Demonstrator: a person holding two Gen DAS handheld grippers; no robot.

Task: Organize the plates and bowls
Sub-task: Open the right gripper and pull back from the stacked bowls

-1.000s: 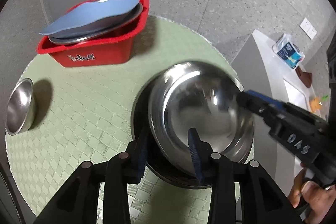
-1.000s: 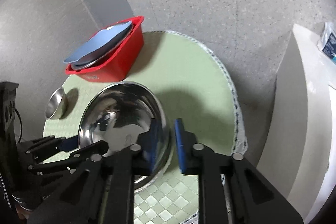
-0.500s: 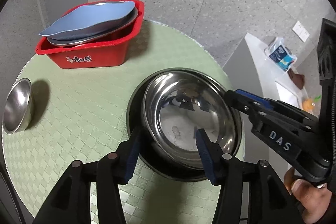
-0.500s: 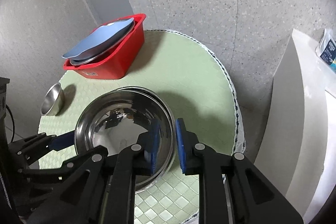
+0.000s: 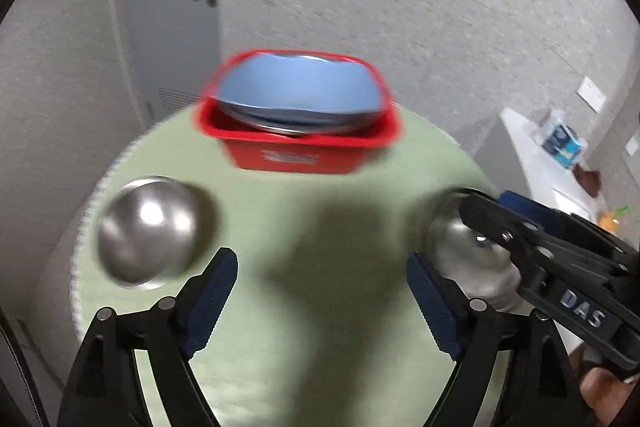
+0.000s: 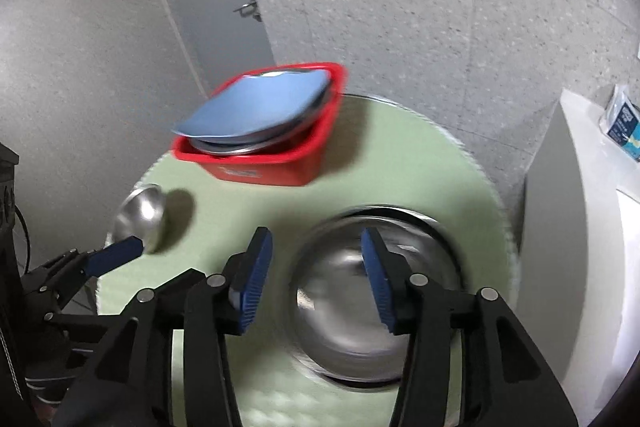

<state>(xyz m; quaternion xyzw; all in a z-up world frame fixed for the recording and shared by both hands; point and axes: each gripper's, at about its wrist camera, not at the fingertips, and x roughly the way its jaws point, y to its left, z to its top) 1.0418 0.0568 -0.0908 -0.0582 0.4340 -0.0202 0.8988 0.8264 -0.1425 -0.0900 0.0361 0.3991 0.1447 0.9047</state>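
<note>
A large steel bowl (image 6: 372, 307) rests in a wider dark dish on the round green mat (image 5: 320, 211). My right gripper (image 6: 316, 255) hovers over the bowl's left rim. Its jaws are opening and the pads touch nothing. My left gripper (image 5: 320, 267) is over bare mat, its jaws opening with nothing between them. In the left wrist view the large bowl (image 5: 468, 255) is at the right, partly behind my right gripper (image 5: 492, 203). A small steel bowl (image 5: 154, 231) sits to the left. At the back a red basin (image 5: 300, 147) holds a blue plate (image 5: 300, 91) on steel plates.
The small steel bowl (image 6: 140, 215) lies near the table's left edge, close to one blue pad (image 6: 116, 259) of my left gripper. A white counter (image 6: 592, 227) with a blue packet (image 6: 624, 123) stands just right of the table. A grey door is behind.
Both grippers have let go of the large steel bowl, which now rests in the dark dish. Both opened and pulled back. The left wrist view swung left, toward the small bowl.
</note>
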